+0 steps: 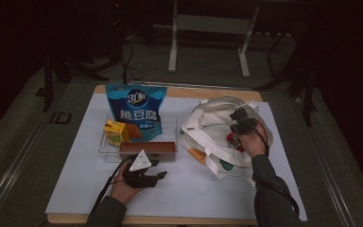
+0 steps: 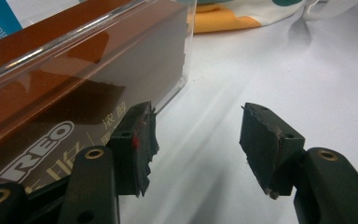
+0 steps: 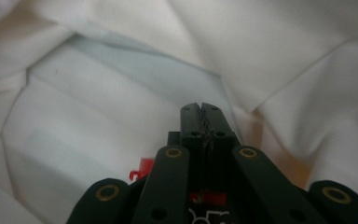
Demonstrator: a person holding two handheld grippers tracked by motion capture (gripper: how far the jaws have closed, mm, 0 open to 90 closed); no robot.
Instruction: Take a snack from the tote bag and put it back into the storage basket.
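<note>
A white tote bag (image 1: 212, 123) lies open at the right of the table. My right gripper (image 1: 238, 117) reaches into it, and its jaws (image 3: 200, 109) are shut with the pads together amid white cloth (image 3: 121, 70). A red and black thing (image 1: 237, 142) sits just under that hand; I cannot tell whether it is gripped. My left gripper (image 1: 160, 176) rests on the white sheet in front of a clear tray (image 1: 170, 124). It stands open (image 2: 196, 140) with nothing between its fingers, beside a brown Oreo box (image 2: 51, 93).
The tray holds the brown box (image 1: 147, 148), a blue snack bag (image 1: 136, 111) standing upright, a yellow juice box (image 1: 115, 131) and an orange pack (image 1: 133, 130). A white sheet (image 1: 184, 194) covers the table. A metal stand's legs (image 1: 208, 42) are on the floor beyond.
</note>
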